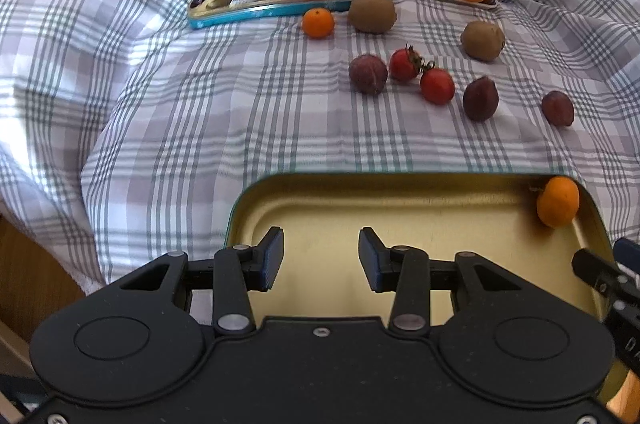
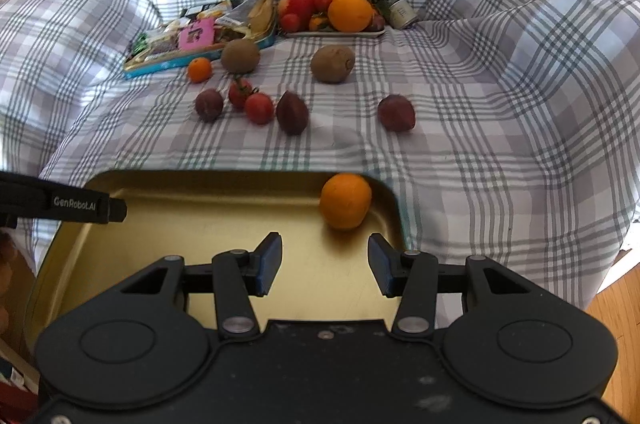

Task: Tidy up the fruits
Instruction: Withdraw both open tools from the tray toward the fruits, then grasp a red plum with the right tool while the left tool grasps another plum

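Left gripper (image 1: 321,256) and right gripper (image 2: 325,262): tongs apart, empty, both above gold-lined tin tray (image 2: 200,220). "GenRobot.AI" printed on left gripper's finger in right view. Small orange (image 2: 345,200) sits in tray's far right corner. Beyond, on checked cloth (image 2: 480,143): dark plums, red tomatoes, two brown kiwis, small mandarin (image 2: 199,69). Farthest: snack tin (image 2: 168,63), fruit plate (image 2: 340,32).

text: "GenRobot.AI" | on: left hand-held gripper (image 2: 64,203) | colour: white print
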Motion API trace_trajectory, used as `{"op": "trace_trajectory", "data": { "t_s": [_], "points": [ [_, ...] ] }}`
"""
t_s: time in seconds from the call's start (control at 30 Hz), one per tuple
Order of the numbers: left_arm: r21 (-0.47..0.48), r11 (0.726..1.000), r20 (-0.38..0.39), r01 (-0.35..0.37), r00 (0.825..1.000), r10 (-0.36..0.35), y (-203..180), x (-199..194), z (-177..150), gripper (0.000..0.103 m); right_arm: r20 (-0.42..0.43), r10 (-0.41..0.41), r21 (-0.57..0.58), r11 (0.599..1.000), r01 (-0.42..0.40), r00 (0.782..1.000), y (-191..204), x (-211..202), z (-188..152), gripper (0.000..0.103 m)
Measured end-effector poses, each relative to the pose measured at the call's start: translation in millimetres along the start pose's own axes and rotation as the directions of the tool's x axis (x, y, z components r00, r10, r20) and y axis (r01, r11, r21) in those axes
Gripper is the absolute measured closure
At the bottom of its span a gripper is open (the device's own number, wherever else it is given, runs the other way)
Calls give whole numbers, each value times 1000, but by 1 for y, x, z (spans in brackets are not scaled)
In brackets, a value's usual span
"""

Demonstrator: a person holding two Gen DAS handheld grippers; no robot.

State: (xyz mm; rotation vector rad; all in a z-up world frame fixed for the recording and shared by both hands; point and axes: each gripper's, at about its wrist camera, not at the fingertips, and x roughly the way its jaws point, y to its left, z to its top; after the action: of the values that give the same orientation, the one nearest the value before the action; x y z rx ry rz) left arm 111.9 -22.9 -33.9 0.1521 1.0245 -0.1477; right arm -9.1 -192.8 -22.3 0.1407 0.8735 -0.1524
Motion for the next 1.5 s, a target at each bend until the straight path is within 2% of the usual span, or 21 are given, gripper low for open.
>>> {"op": "trace_trajectory", "data": {
  "t_s": [0.4, 0.43, 0.73, 0.93, 1.17, 1.5],
  "points": [
    [37, 999, 15, 38, 999, -39, -9, 25, 35, 54, 24, -66, 61, 996, 65, 998, -22, 32, 41, 53],
    [42, 998, 16, 41, 999, -42, -10, 27, 38, 54, 54, -64, 61, 996, 61, 996, -24, 35, 44, 53],
    [68, 997, 14, 41, 999, -42, -14, 50, 67, 54, 49, -107, 83, 991, 103, 993, -41, 68, 69, 53],
    [86, 994, -5, 73, 997, -73, -18, 62, 82, 54, 44, -129, 84, 989, 126, 991, -51, 92, 87, 53],
    [114, 990, -7, 81, 997, -81, -25, 80, 95, 54, 32, -133, 66, 989, 131, 991, -53, 116, 101, 53],
    [94, 990, -1, 105, 994, -106, -25, 99, 110, 54, 20, -129, 44, 991, 128, 991, -52, 143, 110, 53]
  ]
}}
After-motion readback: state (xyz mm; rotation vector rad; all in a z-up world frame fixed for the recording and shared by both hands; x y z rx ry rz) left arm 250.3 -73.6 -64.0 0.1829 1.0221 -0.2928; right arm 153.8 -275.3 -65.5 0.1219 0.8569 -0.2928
